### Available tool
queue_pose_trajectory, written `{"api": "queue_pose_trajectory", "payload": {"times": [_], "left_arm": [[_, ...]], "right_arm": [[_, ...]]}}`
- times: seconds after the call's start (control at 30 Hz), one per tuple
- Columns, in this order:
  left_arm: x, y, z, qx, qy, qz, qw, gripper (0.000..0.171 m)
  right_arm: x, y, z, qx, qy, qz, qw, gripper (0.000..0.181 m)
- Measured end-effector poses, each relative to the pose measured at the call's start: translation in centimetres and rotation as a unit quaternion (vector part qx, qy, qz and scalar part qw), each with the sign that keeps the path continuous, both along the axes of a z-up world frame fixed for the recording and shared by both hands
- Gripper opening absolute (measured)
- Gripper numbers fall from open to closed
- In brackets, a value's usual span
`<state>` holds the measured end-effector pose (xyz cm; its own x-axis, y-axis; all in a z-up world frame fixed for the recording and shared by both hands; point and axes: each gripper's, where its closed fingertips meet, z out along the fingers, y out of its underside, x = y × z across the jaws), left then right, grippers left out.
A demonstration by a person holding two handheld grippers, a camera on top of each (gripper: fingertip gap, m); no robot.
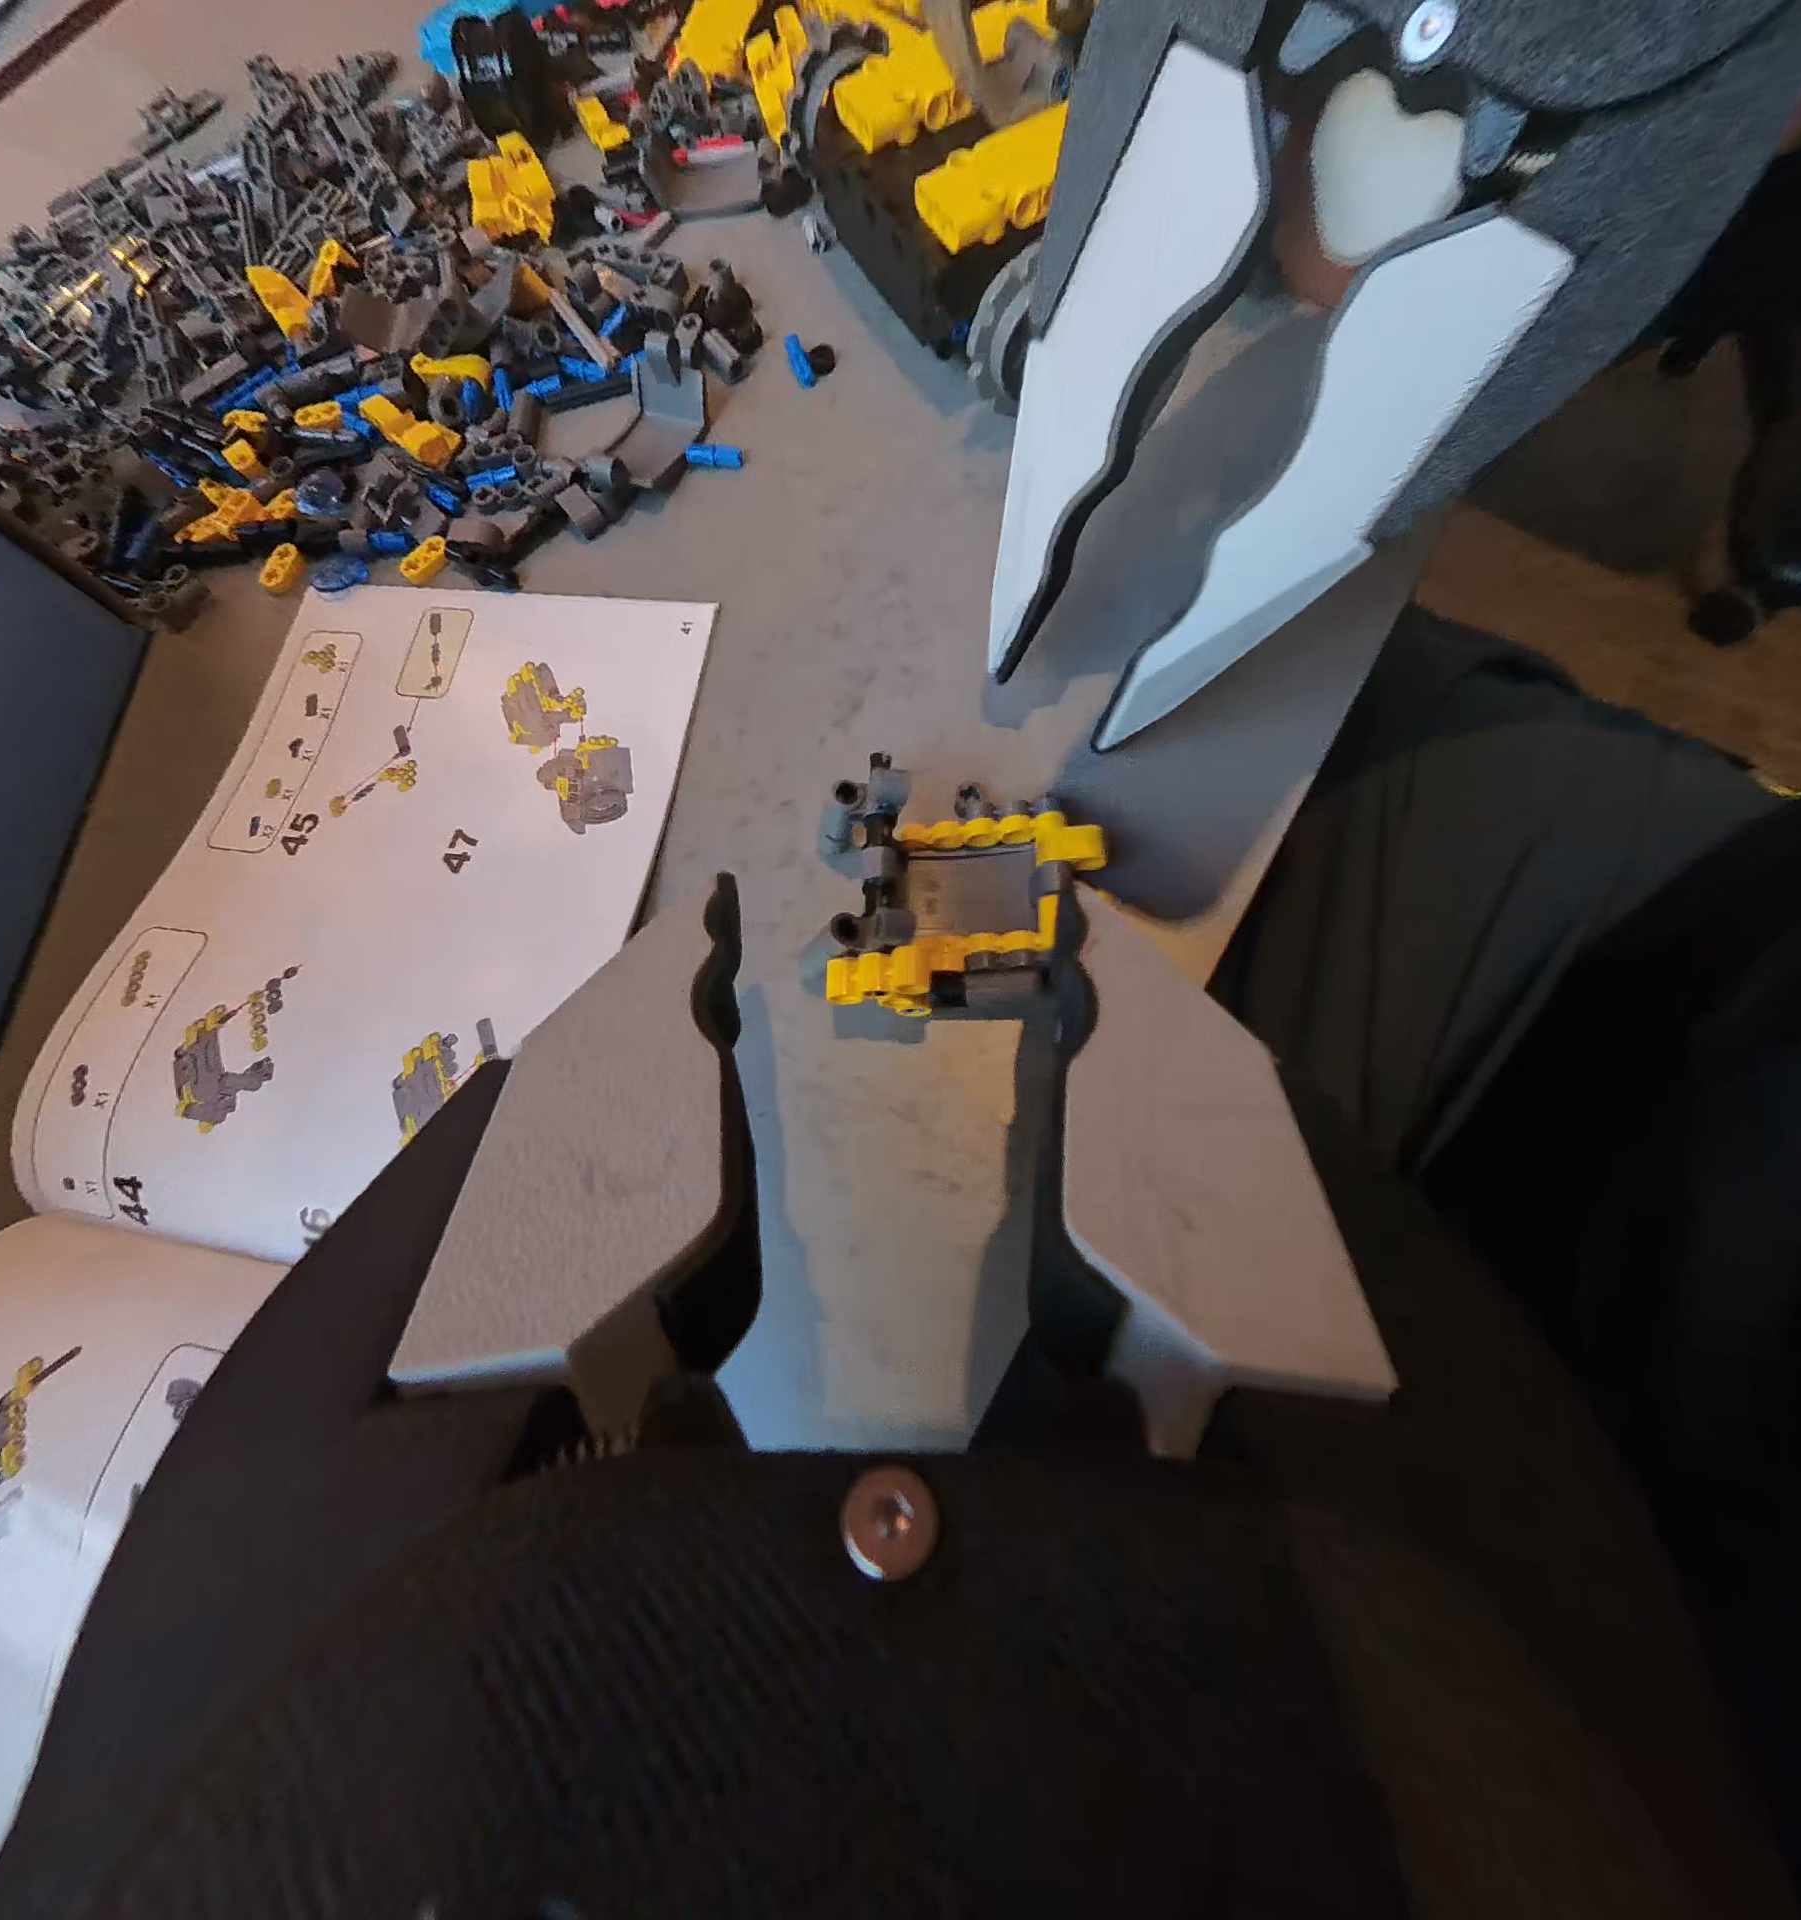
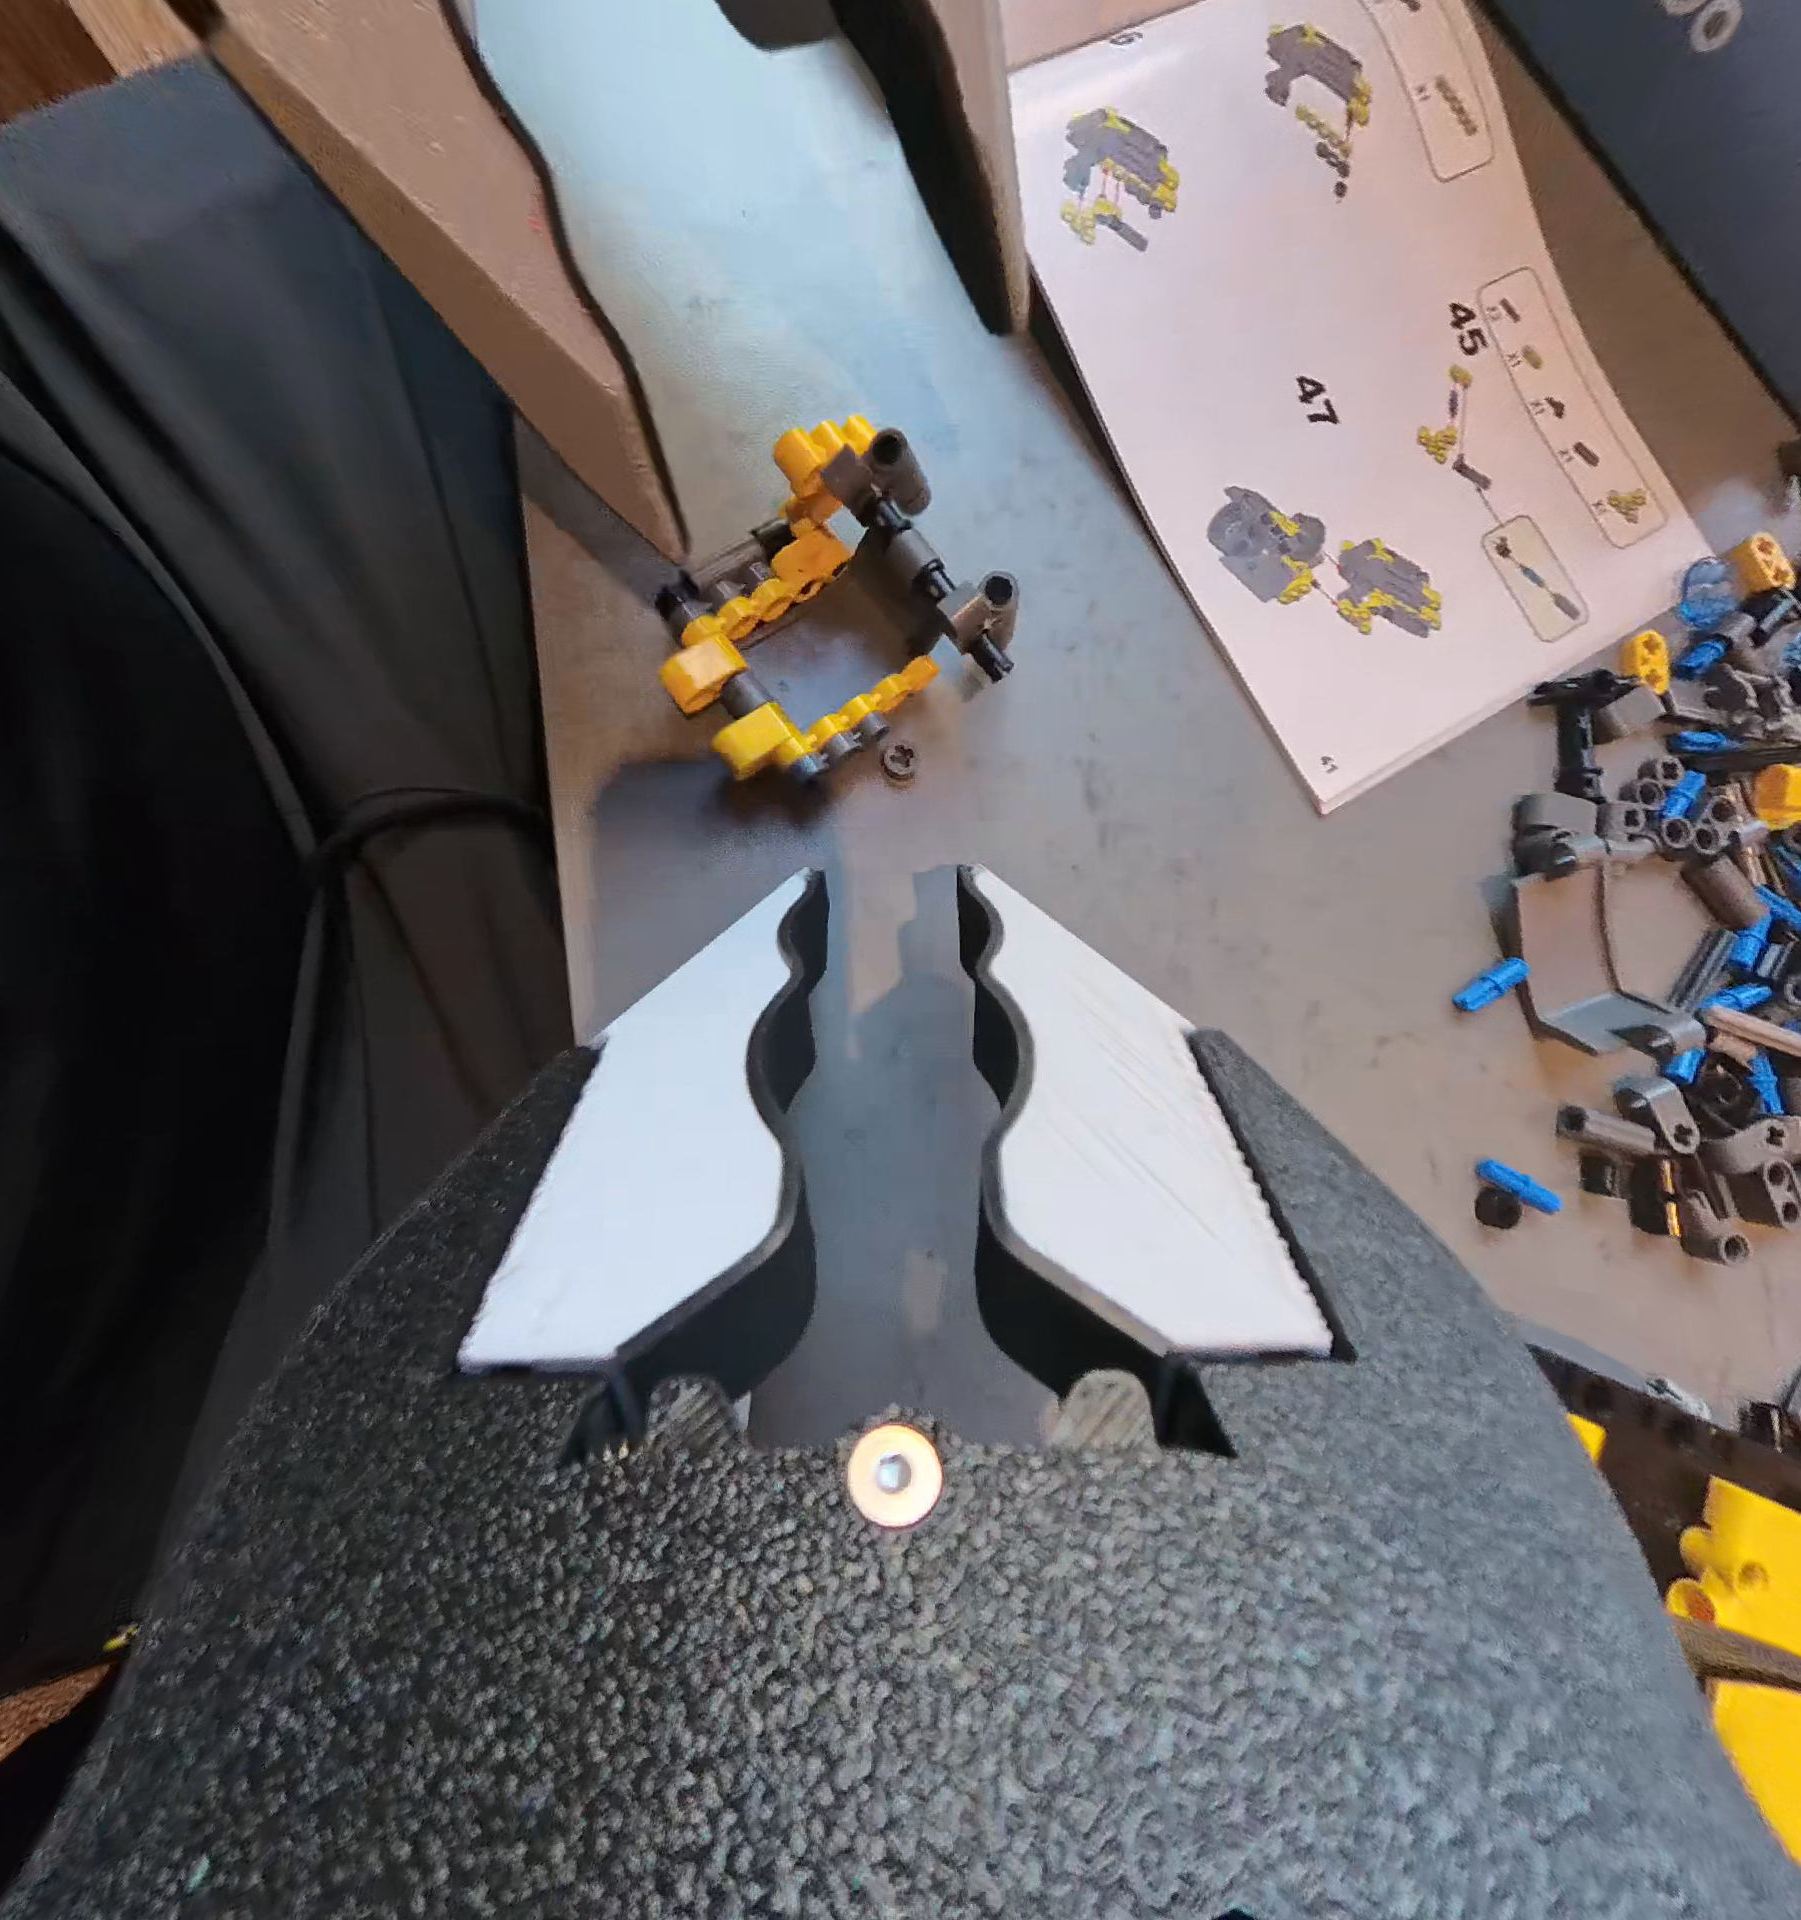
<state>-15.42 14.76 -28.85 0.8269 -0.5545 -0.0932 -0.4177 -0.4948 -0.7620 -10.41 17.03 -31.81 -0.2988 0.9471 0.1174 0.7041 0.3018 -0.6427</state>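
Brick assembly between open left gripper fingertips

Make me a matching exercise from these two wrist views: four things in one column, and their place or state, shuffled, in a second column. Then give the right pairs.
Things
1. left gripper
2. right gripper
3. instruction booklet
4. loose small grey ring

Place or state
A. lies open on the table
B. open, one fingertip against the yellow-and-grey frame
C. on the table beside the frame's corner
D. open, apart from the frame, holding nothing

Pairs: 1-B, 2-D, 3-A, 4-C
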Motion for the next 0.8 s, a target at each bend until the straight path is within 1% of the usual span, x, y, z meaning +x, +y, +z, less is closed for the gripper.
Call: {"api": "queue_pose_trajectory", "payload": {"times": [0.07,0.13,0.17,0.2,0.23,0.33,0.4,0.47,0.5,0.6,0.7,0.8], "left_arm": [[0.6,-0.3,0.2,-0.011,-0.02,-0.008,1.0,0.064],[1.1,-0.4,-0.5,-0.026,-0.015,-0.016,0.999,0.074],[1.1,-0.4,-0.7,-0.027,-0.012,-0.015,0.999,0.075],[1.0,-0.9,-0.6,-0.03,-0.018,-0.02,0.999,0.076],[0.6,-1.3,0.0,-0.026,-0.037,-0.021,0.999,0.077],[-2.3,-3.1,2.1,0.004,-0.109,-0.003,0.994,0.07],[-4.1,-4.3,2.1,0.014,-0.128,0.018,0.992,0.072],[-5.1,-5.1,1.7,0.032,-0.134,0.037,0.99,0.069],[-5.2,-5.4,1.6,0.046,-0.14,0.041,0.988,0.068],[-5.0,-5.6,1.4,0.087,-0.15,0.043,0.984,0.064],[-5.0,-5.1,1.6,0.108,-0.132,0.03,0.985,0.062],[-5.1,-4.3,2.4,0.113,-0.148,0.015,0.982,0.06]], "right_arm": [[-0.2,0.1,0.0,-0.008,0.003,-0.003,1.0,0.023],[-0.4,0.2,-0.4,-0.006,-0.001,-0.004,1.0,0.024],[-0.4,0.2,-0.4,-0.004,-0.002,-0.009,1.0,0.023],[-0.2,0.4,-0.3,0.0,0.0,-0.019,1.0,0.023],[-0.1,0.5,0.1,0.001,0.006,-0.031,1.0,0.024],[0.3,-1.2,1.3,-0.035,0.055,-0.03,0.997,0.029],[0.7,-1.4,0.9,-0.029,0.067,-0.034,0.997,0.03],[0.8,-1.3,0.0,-0.027,0.063,-0.043,0.997,0.032],[0.7,-1.1,-0.2,-0.025,0.06,-0.048,0.997,0.035],[0.3,-1.2,0.2,-0.025,0.072,-0.046,0.996,0.031],[0.2,-0.8,0.0,-0.028,0.071,-0.051,0.996,0.032],[-0.3,-0.7,0.4,-0.043,0.084,-0.044,0.995,0.032]]}}
